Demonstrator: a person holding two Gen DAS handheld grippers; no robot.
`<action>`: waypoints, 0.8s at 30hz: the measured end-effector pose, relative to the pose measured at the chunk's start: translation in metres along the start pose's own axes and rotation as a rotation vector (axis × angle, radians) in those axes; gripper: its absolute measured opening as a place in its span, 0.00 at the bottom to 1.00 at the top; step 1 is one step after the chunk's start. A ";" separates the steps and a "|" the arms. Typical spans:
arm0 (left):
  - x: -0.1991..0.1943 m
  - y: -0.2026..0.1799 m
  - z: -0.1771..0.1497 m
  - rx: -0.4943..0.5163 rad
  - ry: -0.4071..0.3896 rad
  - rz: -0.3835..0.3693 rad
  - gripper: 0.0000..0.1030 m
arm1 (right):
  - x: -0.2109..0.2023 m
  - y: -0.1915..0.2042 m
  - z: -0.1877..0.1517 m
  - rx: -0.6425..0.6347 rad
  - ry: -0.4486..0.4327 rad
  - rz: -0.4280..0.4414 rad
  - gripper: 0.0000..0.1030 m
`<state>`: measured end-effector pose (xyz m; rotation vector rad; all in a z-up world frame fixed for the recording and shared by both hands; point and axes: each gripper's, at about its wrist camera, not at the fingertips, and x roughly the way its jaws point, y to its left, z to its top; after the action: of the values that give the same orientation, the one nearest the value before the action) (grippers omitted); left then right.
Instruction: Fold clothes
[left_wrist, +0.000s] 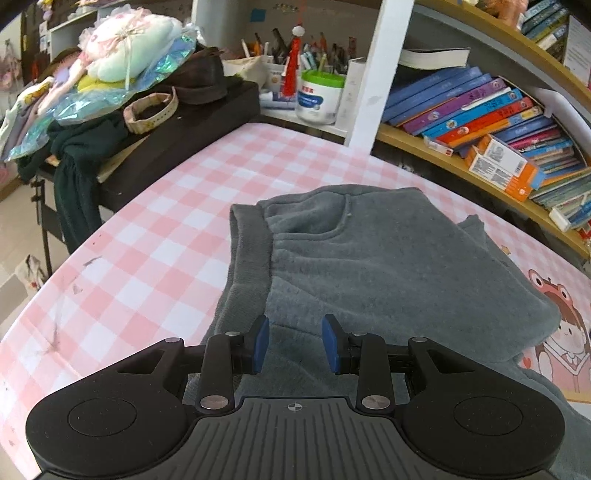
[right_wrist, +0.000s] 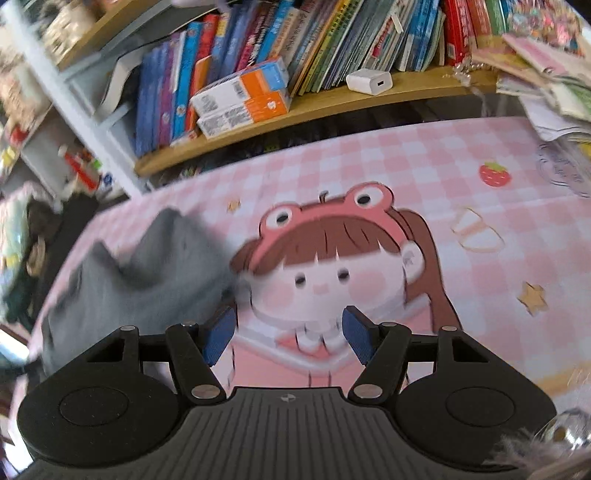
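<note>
A grey fleece garment (left_wrist: 369, 258) lies partly folded on the pink checked table mat (left_wrist: 166, 221), its ribbed band running along its left side. My left gripper (left_wrist: 295, 332) hovers over the garment's near part, blue pads apart, cloth below them but nothing pinched. In the blurred right wrist view the same garment (right_wrist: 147, 280) sits to the left. My right gripper (right_wrist: 289, 325) is off the cloth, open above the cartoon girl printed on the mat (right_wrist: 443, 177), with nothing between its fingers.
A bookshelf (left_wrist: 480, 118) packed with books (right_wrist: 295, 55) runs along the table's far side, a white charger (right_wrist: 369, 82) on its ledge. A dark stand (left_wrist: 207, 110) piled with plush toys and clothes borders the left. A white post (left_wrist: 380, 74), a green-lidded jar (left_wrist: 319, 98) and stacked papers (right_wrist: 554, 92) also stand nearby.
</note>
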<state>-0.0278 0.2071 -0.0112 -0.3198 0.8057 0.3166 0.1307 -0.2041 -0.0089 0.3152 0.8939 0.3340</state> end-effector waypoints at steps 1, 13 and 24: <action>0.000 0.001 -0.001 -0.005 0.005 0.004 0.31 | 0.006 -0.002 0.007 0.016 -0.004 0.006 0.61; 0.010 0.006 -0.005 -0.029 0.043 0.037 0.31 | 0.075 -0.004 0.058 0.059 0.043 0.020 0.56; 0.019 0.003 -0.002 0.001 0.063 0.029 0.35 | 0.108 0.045 0.049 -0.151 0.121 0.086 0.43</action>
<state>-0.0182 0.2120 -0.0270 -0.3190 0.8730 0.3347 0.2260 -0.1253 -0.0384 0.1953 0.9693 0.5019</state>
